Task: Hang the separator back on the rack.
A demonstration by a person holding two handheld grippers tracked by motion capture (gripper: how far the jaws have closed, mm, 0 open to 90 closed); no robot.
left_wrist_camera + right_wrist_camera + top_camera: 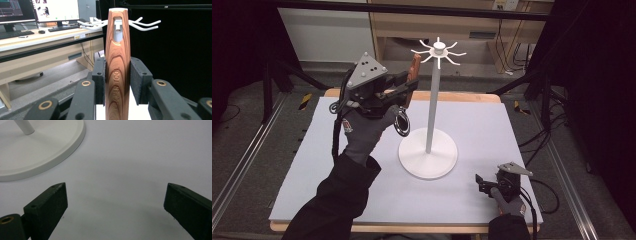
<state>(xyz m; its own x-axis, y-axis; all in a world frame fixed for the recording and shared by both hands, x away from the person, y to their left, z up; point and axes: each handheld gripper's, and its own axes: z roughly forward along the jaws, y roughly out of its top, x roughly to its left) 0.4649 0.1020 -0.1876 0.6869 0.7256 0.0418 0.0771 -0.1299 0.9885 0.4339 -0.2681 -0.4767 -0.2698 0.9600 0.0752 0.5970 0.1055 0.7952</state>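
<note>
My left gripper (404,88) is raised above the table and shut on the wooden handle (414,67) of a kitchen tool; its round metal head (402,123) hangs below the hand. In the left gripper view the handle (118,65) stands upright between the pads, its hanging slot level with the white hooks (145,24) just behind it. The white hook stand (432,100) rises from a round base (428,152) mid-table, with its hook crown (438,51) just right of the handle's top. My right gripper (482,184) rests low at the front right, open, with bare mat between its fingers (47,205).
A pale mat (492,125) covers the wooden table. The stand's base rim (37,150) lies just left of the right gripper. Black frame bars and cables surround the table; a desk with monitors and a keyboard (62,28) stands beyond.
</note>
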